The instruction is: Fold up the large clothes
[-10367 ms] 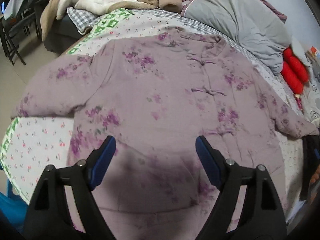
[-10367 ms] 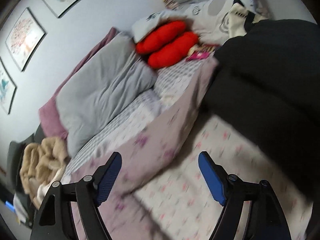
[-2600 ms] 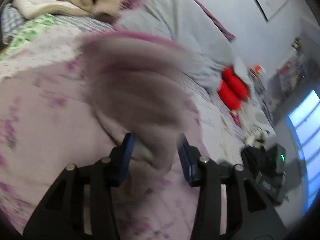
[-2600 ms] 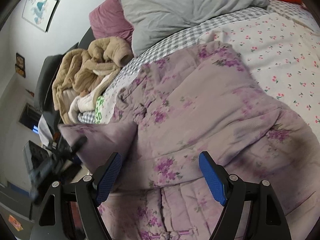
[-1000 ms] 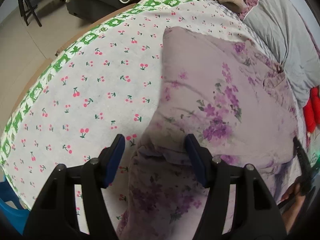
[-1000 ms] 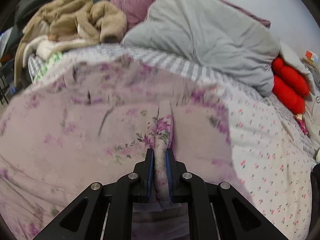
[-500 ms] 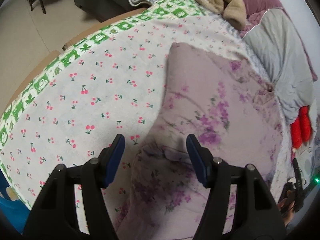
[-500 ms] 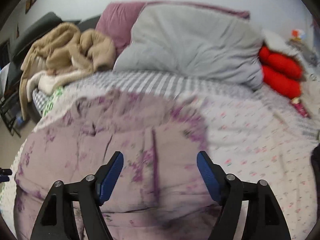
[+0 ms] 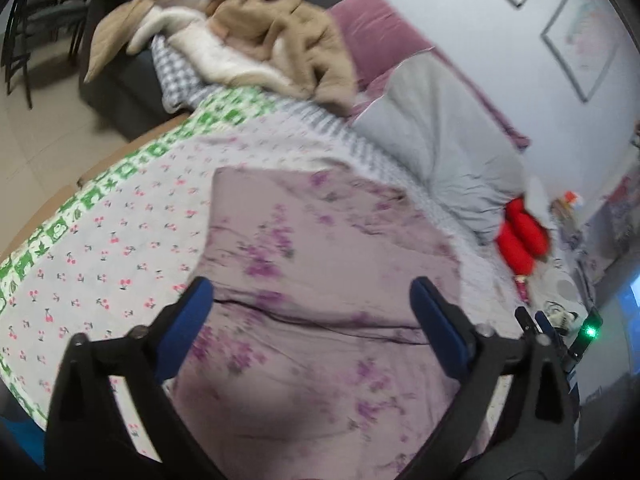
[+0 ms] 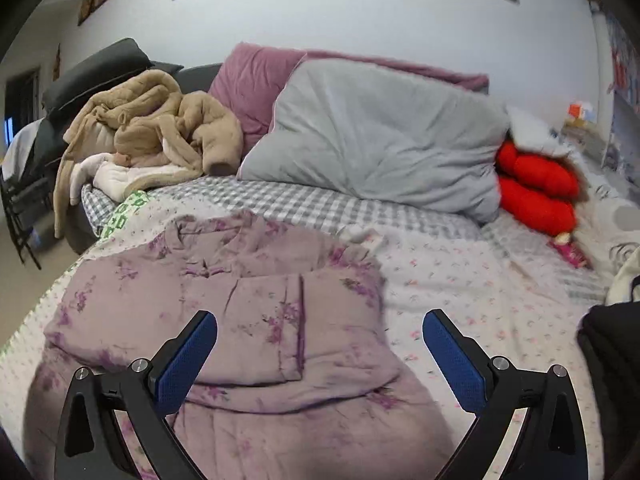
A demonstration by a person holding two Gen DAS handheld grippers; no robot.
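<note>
The folded lilac floral jacket (image 10: 256, 320) lies on the cherry-print bedsheet (image 9: 120, 248); behind it sit a grey duvet (image 10: 380, 140), a beige robe (image 10: 160, 120) and red cushions (image 10: 536, 184) — nothing covers it. Both the left gripper (image 9: 310, 312) and the right gripper (image 10: 320, 350) are opening, fingers spread wide above the jacket — not touching it.

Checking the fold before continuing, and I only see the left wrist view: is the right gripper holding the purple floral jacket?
Observer: No. The right gripper has its jaws opening, nothing clamped; the jacket lies on the bed below.
Operator: Where is the collar?
Observer: The collar is at the far end, knot buttons up, a folded sleeve flat just below it.
Operator: Anything to its right?
Observer: A black fabric heap at the bed's edge, apart from the jacket.
</note>
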